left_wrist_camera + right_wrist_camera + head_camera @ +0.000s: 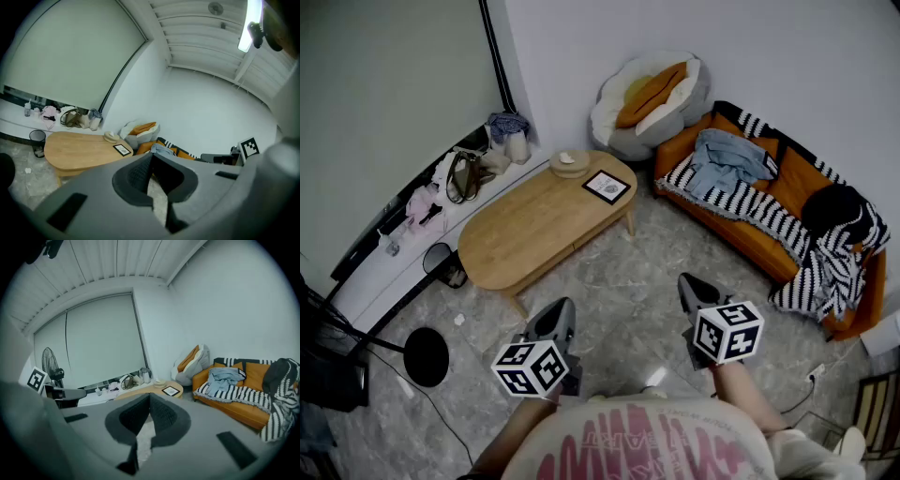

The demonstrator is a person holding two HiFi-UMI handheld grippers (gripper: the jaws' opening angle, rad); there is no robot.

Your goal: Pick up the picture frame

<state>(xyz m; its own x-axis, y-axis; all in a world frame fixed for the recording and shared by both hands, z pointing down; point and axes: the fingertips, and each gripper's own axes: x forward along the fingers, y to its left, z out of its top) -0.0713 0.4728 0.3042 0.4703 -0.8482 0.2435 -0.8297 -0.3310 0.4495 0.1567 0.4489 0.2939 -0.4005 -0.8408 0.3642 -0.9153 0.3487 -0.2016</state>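
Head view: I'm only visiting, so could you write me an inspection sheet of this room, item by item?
Surface: oval wooden table, mostly bare.
Job's things: picture frame lies flat near the table's far end, untouched.
Clutter: round pale object beside the frame; bags on the window ledge.
Grippers: left gripper and right gripper both shut, empty, short of the table.
Cables: thin cable on the floor by a round stand base.
Surroundings: orange sofa with striped throw, beanbag, bin.
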